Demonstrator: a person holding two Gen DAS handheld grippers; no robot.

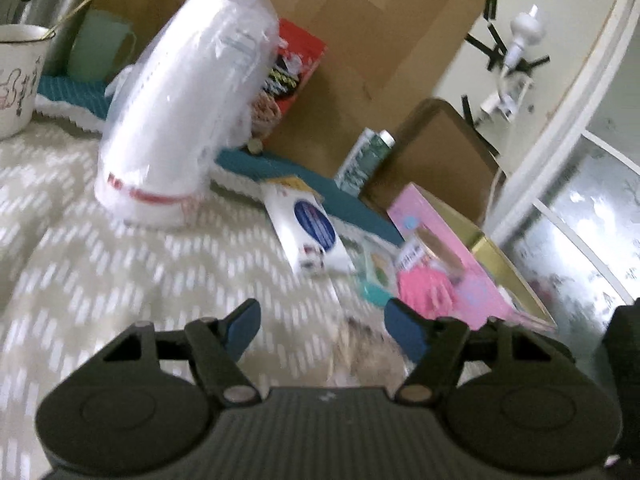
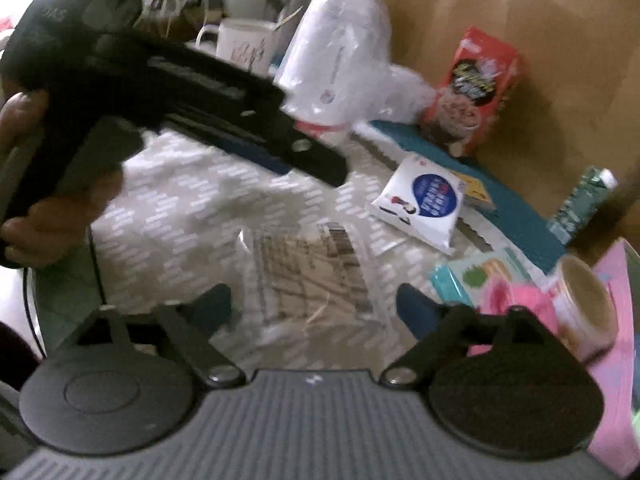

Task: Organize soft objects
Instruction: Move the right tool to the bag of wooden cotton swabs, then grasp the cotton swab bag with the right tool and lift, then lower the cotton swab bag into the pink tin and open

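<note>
My left gripper [image 1: 322,326] is open and empty over the patterned cloth [image 1: 120,272]; it also shows in the right wrist view [image 2: 304,160] from the side. My right gripper [image 2: 316,304] is open, low over a clear plastic packet [image 2: 316,272] with printed brown contents, which also shows blurred in the left wrist view [image 1: 366,350]. A white pouch with a blue circle [image 1: 310,228] [image 2: 420,204] lies flat beyond. A pink fluffy item [image 1: 426,286] [image 2: 516,296] lies in an open pink box [image 1: 472,264] at the right. A bagged stack of white cups [image 1: 180,112] [image 2: 336,48] stands tilted.
A red snack packet [image 1: 292,72] [image 2: 472,88] leans on a cardboard sheet [image 1: 380,40]. A teal-and-white mat [image 1: 288,168], a green tube [image 1: 364,160], a small teal packet [image 2: 476,276], a round tub [image 2: 584,304], a white mug [image 1: 16,76] and a green cup [image 1: 100,44] are around.
</note>
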